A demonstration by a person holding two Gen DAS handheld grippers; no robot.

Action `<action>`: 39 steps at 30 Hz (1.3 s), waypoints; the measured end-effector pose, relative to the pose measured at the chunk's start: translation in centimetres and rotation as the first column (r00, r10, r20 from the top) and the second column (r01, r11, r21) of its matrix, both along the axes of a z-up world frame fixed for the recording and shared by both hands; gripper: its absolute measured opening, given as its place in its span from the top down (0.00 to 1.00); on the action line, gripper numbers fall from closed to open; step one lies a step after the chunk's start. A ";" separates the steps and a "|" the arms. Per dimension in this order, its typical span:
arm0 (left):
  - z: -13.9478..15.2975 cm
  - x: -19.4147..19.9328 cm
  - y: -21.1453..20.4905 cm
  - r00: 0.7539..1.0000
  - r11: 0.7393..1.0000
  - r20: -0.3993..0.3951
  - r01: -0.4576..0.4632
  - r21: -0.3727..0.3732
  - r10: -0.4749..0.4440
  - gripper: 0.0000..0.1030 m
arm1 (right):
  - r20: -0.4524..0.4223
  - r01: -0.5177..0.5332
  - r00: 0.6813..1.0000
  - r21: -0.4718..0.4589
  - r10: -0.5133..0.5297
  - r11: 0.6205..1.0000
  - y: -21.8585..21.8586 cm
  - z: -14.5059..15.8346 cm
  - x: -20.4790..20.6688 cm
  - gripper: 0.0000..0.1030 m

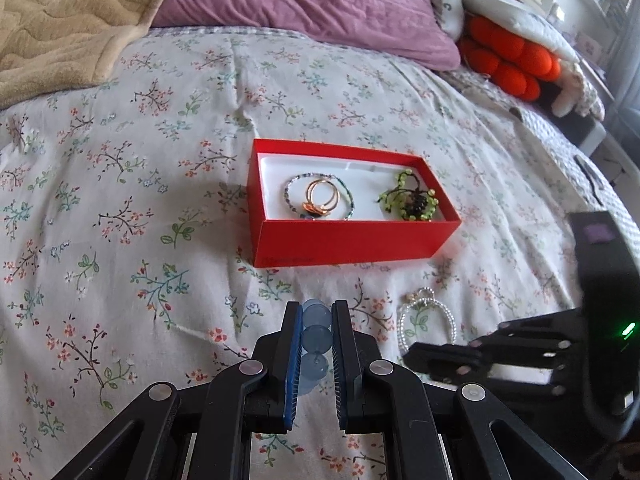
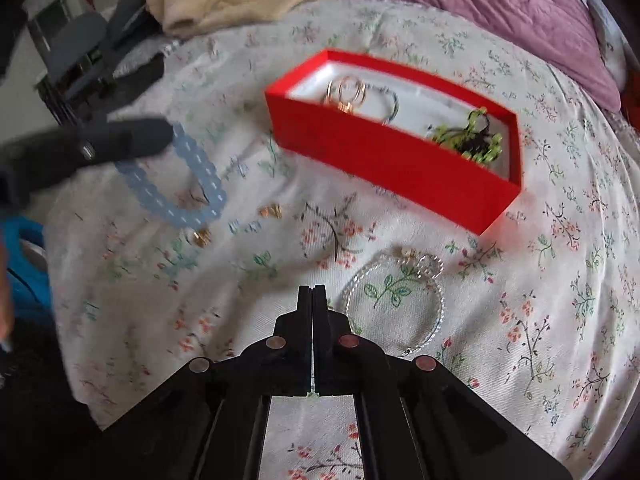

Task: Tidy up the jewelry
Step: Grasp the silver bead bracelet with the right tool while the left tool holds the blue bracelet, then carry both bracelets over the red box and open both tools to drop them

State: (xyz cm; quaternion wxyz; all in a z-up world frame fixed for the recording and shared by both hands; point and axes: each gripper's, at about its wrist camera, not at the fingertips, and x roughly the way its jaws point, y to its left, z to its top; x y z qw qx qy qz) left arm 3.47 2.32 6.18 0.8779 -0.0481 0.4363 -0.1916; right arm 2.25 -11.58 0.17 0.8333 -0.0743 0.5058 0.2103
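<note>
A red box (image 1: 344, 236) stands open on the flowered bedspread, holding gold rings (image 1: 320, 196), a thin beaded bracelet and a green-and-black beaded piece (image 1: 412, 200). My left gripper (image 1: 316, 320) is shut on a pale blue bead bracelet (image 1: 317, 338). In the right wrist view that blue bracelet (image 2: 180, 188) hangs from the left gripper (image 2: 162, 136), left of the red box (image 2: 380, 156). My right gripper (image 2: 313, 292) is shut, its pads together with nothing showing between them. A clear bead bracelet (image 2: 438, 300) lies on the cover just right of its tips, also visible as the clear bracelet (image 1: 426, 320).
Two small gold earrings (image 2: 272, 211) (image 2: 202, 237) lie on the bedspread (image 2: 540, 320) below the blue bracelet. A purple pillow (image 1: 320, 4), a beige blanket (image 1: 60, 20) and an orange knotted cushion (image 1: 512, 60) lie at the head of the bed. The bed's edge drops off at the right.
</note>
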 end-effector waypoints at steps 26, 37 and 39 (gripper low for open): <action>-2.0 0.7 -1.4 0.997 0.998 -0.074 0.004 0.060 0.000 0.92 | -0.035 0.058 0.998 -0.068 -0.060 0.996 -1.0 -1.1 0.7 0.96; 1.1 2.5 -1.4 0.999 0.999 -0.030 -0.018 -0.030 0.017 0.92 | 0.039 0.152 0.987 0.105 -0.157 0.983 -3.9 5.7 1.3 0.96; 1.5 2.9 -1.4 1.000 0.998 -0.023 -0.023 -0.052 0.022 0.92 | 0.051 0.164 0.984 0.127 -0.172 0.978 -4.1 6.6 1.7 0.96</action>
